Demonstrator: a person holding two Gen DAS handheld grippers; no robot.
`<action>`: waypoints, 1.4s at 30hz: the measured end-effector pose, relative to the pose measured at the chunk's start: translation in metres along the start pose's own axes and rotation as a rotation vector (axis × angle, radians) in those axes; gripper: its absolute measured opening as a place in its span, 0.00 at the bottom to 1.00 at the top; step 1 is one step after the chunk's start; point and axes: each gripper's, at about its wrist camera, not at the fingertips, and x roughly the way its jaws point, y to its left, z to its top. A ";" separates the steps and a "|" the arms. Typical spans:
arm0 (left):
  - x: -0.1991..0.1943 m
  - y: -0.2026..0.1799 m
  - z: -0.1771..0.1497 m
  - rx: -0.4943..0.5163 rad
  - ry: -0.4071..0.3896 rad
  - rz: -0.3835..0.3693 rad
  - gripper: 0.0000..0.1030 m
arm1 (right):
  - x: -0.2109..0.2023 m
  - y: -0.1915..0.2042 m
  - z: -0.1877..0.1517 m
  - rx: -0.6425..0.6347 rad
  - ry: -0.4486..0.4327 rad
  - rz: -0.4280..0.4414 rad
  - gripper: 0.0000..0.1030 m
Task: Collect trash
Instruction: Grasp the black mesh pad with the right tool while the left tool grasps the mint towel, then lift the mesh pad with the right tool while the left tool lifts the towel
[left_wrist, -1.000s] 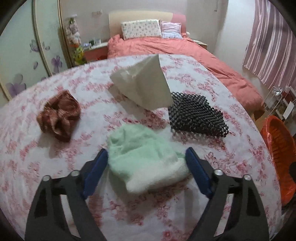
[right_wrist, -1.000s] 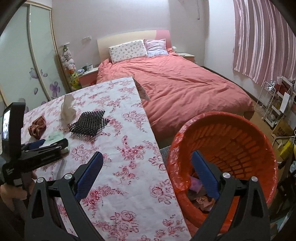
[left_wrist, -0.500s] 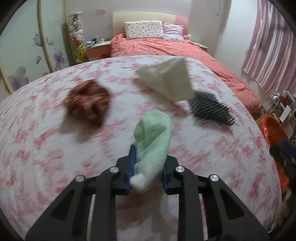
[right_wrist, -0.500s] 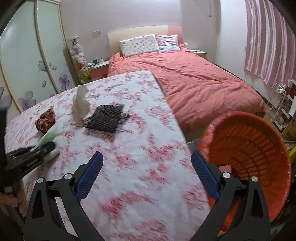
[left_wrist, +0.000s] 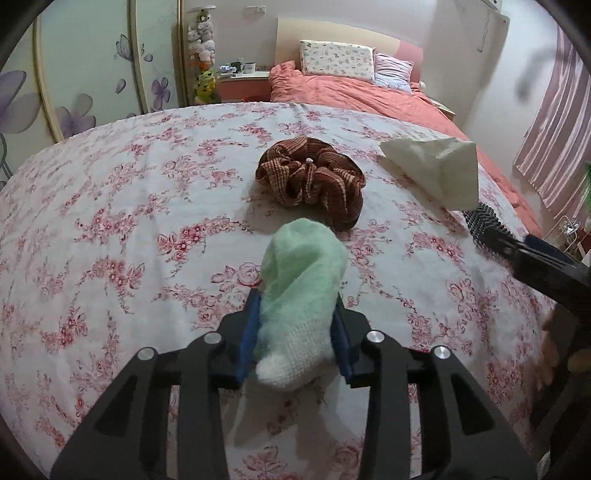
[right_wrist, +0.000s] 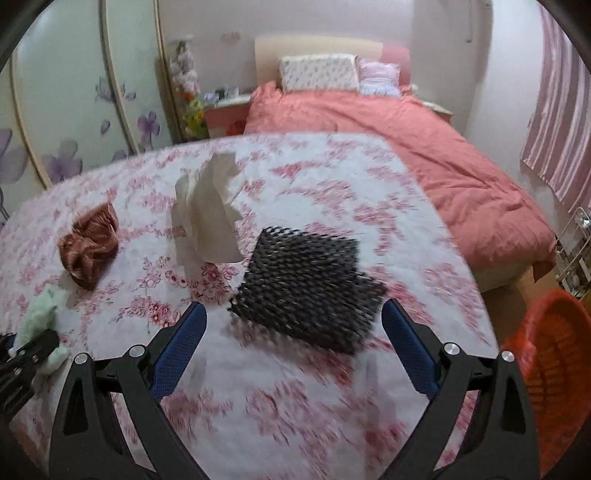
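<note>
The left gripper (left_wrist: 297, 332) is clamped on the green fuzzy cloth (left_wrist: 301, 280), its jaws having just eased slightly wider around it — one item in hand. The right gripper (right_wrist: 293, 343) hangs spread apart, empty, before the black mesh (right_wrist: 306, 284). The tissue (right_wrist: 212, 210) and brown scrunchie (right_wrist: 90, 247) remain on the table (right_wrist: 332, 184) — the orange basket (right_wrist: 554, 354) waits beside it.

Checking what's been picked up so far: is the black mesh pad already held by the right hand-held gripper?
No. The right hand-held gripper stands open, and the black mesh pad lies on the tablecloth ahead of its fingers, untouched.
</note>
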 end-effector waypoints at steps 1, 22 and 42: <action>0.000 0.000 0.000 -0.001 0.000 -0.001 0.39 | 0.004 0.001 0.002 -0.001 0.014 -0.005 0.90; -0.012 -0.009 -0.018 0.008 -0.004 -0.086 0.42 | -0.030 -0.030 -0.040 0.080 0.060 0.085 0.21; -0.008 -0.016 -0.020 0.027 -0.025 -0.006 0.48 | -0.036 -0.018 -0.054 0.021 0.031 0.013 0.21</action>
